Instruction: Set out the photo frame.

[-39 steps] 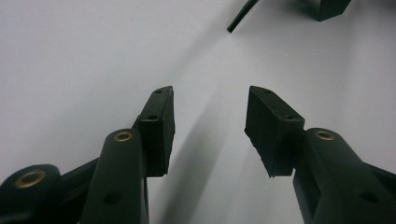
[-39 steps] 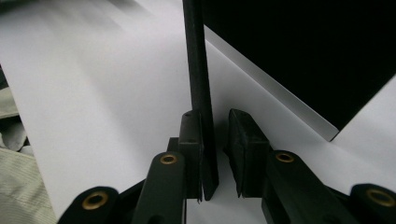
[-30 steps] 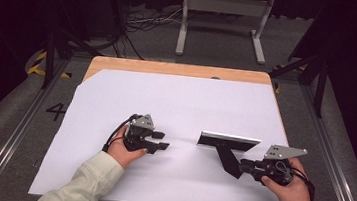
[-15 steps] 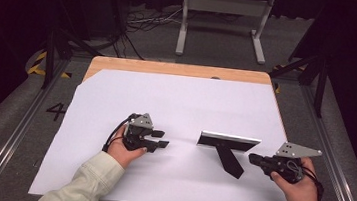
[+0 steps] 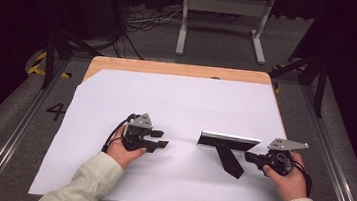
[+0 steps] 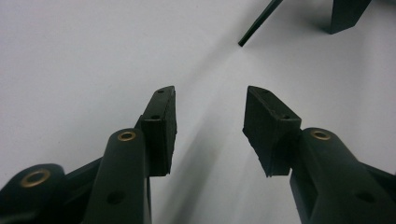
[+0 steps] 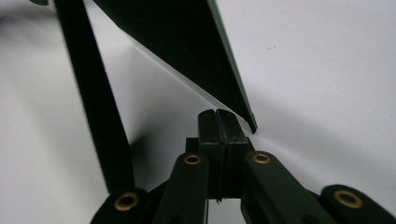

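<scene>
White paper covers almost the whole table, with a strip of bare wooden tabletop showing along the far edge, and on that sheet I have both tools down low. My left gripper sits left of centre, held in the left hand, its nose pointing toward the middle of the table; in the left gripper view its jaws stand well apart with only bare paper between them, and the pads are not touching anything. The thing I am working with is a black T-shaped stand, lying just right of centre: a long flat bar runs across the sheet, its upper face catching the light, and a dark leg comes off it toward my side at a slant. The stand's near corner shows at the top of the left gripper view, well apart from those jaws. My right gripper is held in the right hand near the right edge of the paper, nose turned toward the stand and just beside the leg. In the right gripper view its jaws are pressed together with nothing between the pads, and the pointed tip of the dark plate ends right by them; whether plate and pads actually touch I cannot tell. A narrower black strip of the stand runs down the left of that view.
</scene>
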Demonstrator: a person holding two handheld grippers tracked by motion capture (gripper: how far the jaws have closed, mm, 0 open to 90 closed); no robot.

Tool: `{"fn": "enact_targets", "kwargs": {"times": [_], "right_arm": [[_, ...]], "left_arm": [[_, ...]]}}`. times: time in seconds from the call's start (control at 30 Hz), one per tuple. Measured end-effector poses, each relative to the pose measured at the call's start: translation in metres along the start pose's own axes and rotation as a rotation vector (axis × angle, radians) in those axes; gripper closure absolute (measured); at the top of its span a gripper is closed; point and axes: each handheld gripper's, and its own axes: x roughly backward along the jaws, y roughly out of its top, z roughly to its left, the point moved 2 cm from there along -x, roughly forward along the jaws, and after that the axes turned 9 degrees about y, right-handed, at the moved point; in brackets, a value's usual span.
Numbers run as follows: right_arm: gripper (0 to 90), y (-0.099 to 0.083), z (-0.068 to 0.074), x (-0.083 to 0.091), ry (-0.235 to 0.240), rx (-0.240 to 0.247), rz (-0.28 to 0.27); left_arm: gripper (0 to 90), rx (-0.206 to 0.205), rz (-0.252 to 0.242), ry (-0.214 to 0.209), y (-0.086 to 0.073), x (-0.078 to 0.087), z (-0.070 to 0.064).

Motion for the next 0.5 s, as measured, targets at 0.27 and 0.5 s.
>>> {"fn": "enact_targets", "kwargs": {"times": [0.27, 0.5], "right_arm": [[90.0, 0.004, -0.006, -0.007, -0.023, -0.039, 0.047], [90.0, 0.012, -0.015, -0.013, -0.051, -0.051, 0.046]], "left_arm": [[54.7, 0.003, 0.001, 0.009, -0.003, 0.002, 0.001], [54.7, 0.015, 0.007, 0.018, -0.006, 0.005, 0.001]]}}
